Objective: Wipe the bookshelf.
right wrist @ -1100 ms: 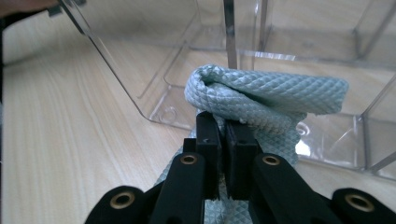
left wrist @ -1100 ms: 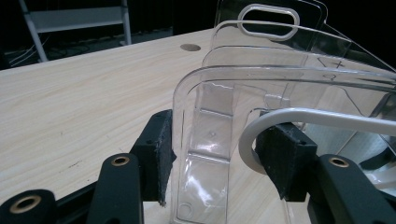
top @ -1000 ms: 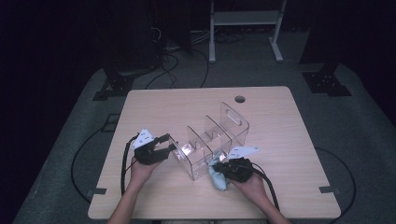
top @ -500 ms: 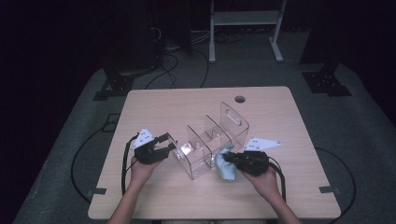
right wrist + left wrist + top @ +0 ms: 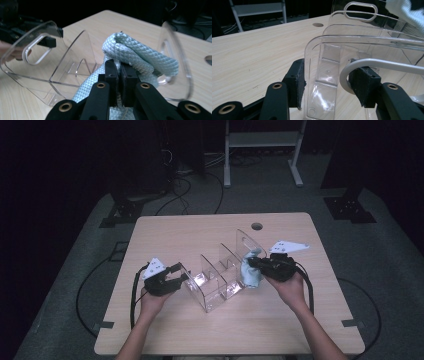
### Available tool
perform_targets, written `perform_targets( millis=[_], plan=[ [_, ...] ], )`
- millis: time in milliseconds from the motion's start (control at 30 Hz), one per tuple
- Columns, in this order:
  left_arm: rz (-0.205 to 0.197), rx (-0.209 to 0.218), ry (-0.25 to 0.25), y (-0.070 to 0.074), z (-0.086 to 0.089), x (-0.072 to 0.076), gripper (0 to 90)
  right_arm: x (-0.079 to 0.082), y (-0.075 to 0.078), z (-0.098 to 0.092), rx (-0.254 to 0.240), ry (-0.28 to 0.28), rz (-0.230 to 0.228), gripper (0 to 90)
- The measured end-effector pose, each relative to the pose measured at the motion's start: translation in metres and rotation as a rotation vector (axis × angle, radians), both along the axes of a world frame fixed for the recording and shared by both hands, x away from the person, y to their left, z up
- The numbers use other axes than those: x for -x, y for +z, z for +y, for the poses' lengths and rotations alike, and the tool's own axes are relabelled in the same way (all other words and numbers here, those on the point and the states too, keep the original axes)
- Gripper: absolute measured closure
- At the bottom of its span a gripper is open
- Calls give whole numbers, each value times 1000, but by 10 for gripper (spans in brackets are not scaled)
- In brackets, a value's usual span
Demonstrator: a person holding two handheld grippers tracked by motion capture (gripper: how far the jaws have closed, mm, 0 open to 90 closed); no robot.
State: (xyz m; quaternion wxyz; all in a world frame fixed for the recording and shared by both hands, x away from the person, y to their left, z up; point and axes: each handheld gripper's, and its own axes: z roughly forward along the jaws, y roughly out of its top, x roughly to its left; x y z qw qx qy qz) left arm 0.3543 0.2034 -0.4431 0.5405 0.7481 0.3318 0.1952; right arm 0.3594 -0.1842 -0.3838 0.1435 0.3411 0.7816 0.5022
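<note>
While my left gripper (image 5: pixel 175 275) clamps the near-left end wall of the clear rack (image 5: pixel 220 275), my right gripper (image 5: pixel 255 264) pinches the cloth (image 5: pixel 250 272) above its far-right bay. The rack runs diagonally, near-left to far-right, mid-table (image 5: pixel 200 235); free wood lies all around.

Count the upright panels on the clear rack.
4 visible on the rack: near end wall by the left gripper, two dividers mid-rack, and the far handled end wall beside the cloth. Glare may hide others.
</note>
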Motion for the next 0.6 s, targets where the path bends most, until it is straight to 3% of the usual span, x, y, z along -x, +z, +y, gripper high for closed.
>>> perform_targets(
  millis=[100,267,500,600],
  plan=[
    [2,1,1,0,0,1,471,-1,-6,6,17,10,11,856],
    [2,-4,-8,0,0,1,471,4,-11,3,-6,24,23,856],
    [9,-19,-47,2,-5,7,470,16,-9,-4,-5,45,53,857],
    [8,-19,-69,2,-7,11,470,25,-7,-7,19,57,56,856]
  ],
)
